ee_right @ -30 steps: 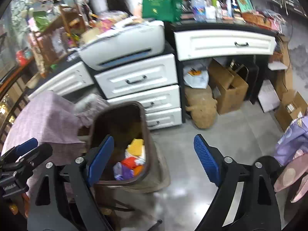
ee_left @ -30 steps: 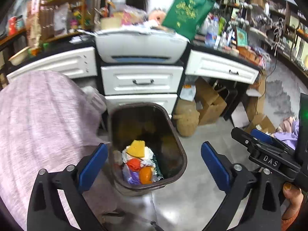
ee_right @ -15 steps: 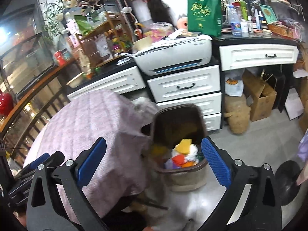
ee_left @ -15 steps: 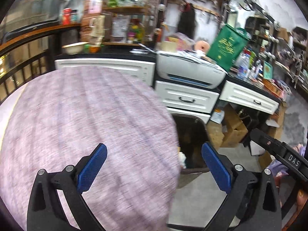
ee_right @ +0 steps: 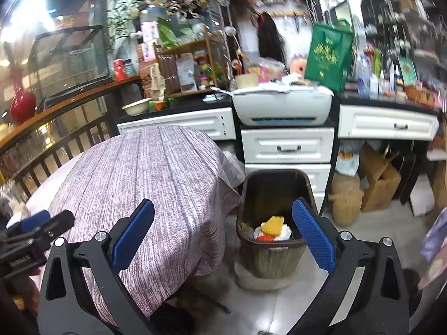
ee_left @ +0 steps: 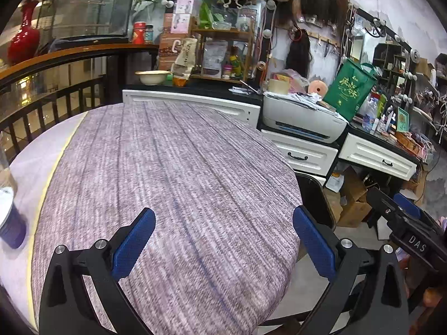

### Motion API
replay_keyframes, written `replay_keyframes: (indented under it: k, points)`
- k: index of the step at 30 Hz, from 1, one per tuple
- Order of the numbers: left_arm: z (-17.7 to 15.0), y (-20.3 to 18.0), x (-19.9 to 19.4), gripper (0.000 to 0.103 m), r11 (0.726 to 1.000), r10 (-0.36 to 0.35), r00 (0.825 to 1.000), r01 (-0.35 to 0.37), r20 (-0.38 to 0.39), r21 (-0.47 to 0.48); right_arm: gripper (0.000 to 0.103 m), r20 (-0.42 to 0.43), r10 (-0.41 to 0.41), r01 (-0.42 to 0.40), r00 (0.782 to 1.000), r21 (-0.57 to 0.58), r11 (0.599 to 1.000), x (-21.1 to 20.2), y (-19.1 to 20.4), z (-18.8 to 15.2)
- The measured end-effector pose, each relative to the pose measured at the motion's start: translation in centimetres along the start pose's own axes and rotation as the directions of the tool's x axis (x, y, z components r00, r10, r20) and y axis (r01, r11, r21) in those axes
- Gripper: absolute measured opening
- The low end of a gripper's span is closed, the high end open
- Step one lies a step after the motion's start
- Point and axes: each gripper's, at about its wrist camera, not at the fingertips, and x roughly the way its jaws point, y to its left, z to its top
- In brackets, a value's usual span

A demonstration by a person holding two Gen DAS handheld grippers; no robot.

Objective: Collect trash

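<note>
Between the blue pads of the left gripper there's nothing but purple-grey tablecloth. Jaws are spread wide and empty, hovering over the round table. Same deal on the right gripper: it's been opening up over the last moment and now its jaws stand about as wide as they go, nothing between them. One pad sits in front of the bin's near rim in that view, not touching it as far as I can tell.

Moving out a bit, the bin is the brown one on the floor, just beside the table edge and in front of the white drawers. Trash is already in there: a yellow piece on top, some white stuff and a bit of red under it. From the left camera you only get the dark rim of the bin peeking past the table.

Further out, a white printer sits above the drawers with a green bag behind it, and cardboard boxes are under the desk to the right. Over at the left edge of the table there's a blue-and-white cup. Way back on the railing ledge, a red vase.
</note>
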Motion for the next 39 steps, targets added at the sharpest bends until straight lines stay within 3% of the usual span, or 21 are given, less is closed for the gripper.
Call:
replay_keyframes:
  k: [8,13,22,39]
  points:
    - [-0.7,1.0,-3.0,0.097,0.999,0.036,0.997,-0.034,0.072,-0.018,0.097,0.155,-0.012,0.019,0.988,-0.042,0.999,-3.5,1.3,-1.7]
    - [-1.2,1.1,-4.6,0.097,0.998,0.045,0.992,-0.041,0.121,-0.037,0.097,0.164,-0.004,0.012,0.987,-0.045,0.999,-4.6,1.4,-2.4]
    - [-1.6,0.8,-5.9,0.097,0.999,0.039,0.989,-0.034,0.143,-0.033,0.097,0.209,-0.005,0.015,0.978,-0.045,0.999,-5.7,0.9,-3.3]
    - [-1.3,1.2,-6.3,0.097,0.998,0.044,0.986,-0.036,0.163,-0.052,0.097,0.171,-0.003,0.008,0.985,-0.027,1.0,-5.0,0.4,-3.4]
